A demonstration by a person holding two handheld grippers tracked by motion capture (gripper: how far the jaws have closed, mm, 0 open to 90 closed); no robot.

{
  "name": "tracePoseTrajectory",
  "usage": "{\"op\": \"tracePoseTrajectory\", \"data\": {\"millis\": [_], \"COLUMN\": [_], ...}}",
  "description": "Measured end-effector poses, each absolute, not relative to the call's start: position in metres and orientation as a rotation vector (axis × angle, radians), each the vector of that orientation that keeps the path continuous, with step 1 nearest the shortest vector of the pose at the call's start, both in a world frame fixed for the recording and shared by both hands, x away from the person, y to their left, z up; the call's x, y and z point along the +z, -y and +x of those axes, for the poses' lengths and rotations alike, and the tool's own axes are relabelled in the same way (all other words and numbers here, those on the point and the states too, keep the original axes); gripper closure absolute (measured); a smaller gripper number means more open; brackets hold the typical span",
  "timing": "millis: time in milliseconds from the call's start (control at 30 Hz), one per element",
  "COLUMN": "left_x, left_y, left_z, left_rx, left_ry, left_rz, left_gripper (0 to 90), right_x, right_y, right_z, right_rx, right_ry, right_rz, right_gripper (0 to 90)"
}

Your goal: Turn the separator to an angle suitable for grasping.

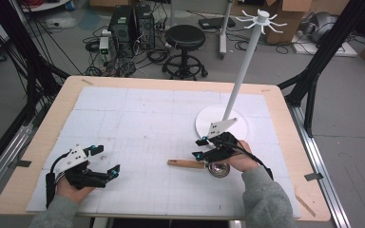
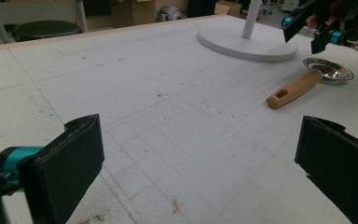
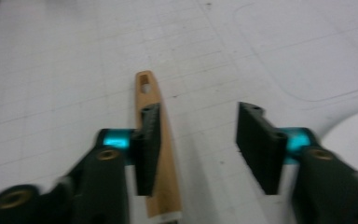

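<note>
My left gripper (image 1: 107, 161) sits near the table's (image 1: 38, 142) front-left corner, jaws wide, holding nothing. My right gripper (image 1: 198, 148) hovers right of centre, just in front of the white stand (image 1: 223, 124), jaws spread with nothing between them. Beneath it lies a ladle (image 2: 294, 87), wooden handle pointing toward the left edge, steel bowl (image 2: 328, 70) by my right hand (image 1: 240, 159).
</note>
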State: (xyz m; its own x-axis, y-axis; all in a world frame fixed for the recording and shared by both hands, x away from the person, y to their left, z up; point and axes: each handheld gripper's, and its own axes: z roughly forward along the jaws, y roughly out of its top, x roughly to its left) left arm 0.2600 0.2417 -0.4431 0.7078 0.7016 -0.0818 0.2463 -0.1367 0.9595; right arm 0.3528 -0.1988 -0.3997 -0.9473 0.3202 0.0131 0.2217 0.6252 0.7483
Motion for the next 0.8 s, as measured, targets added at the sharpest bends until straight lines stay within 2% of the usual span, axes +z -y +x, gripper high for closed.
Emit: {"op": "tracePoseTrajectory", "data": {"millis": [100,133,167,267,300,333,800], "left_x": [-0.443,-0.444,-0.444,-0.443,-0.443,-0.443,-0.442], "left_y": [-0.242,-0.242,-0.242,-0.242,-0.242,-0.242,-0.241], "left_z": [0.261,0.261,0.262,0.262,0.262,0.262,0.26], "left_rx": [0.467,0.465,0.465,0.467,0.467,0.468,0.475], "left_ry": [-0.766,-0.769,-0.767,-0.765,-0.765,-0.763,-0.754], "left_rz": [1.705,1.701,1.704,1.695,1.695,1.698,1.708], "left_gripper": [1.8,1.8,1.8,1.7,1.8,1.8,1.8], "right_x": [-0.396,-0.396,-0.395,-0.395,-0.395,-0.396,-0.4], "right_y": [0.203,0.203,0.205,0.206,0.206,0.207,0.2], "right_z": [0.352,0.352,0.352,0.349,0.349,0.349,0.343], "right_rx": [1.223,1.223,1.201,1.173,1.173,1.165,1.028], "right_ry": [-2.757,-2.757,-2.798,-2.832,-2.832,-2.85,-2.953], "right_rz": [0.413,0.413,0.385,0.365,0.365,0.361,0.311], "right_gripper": [32.4,32.4,18.5,10.2,10.2,2.9,1.4]}}
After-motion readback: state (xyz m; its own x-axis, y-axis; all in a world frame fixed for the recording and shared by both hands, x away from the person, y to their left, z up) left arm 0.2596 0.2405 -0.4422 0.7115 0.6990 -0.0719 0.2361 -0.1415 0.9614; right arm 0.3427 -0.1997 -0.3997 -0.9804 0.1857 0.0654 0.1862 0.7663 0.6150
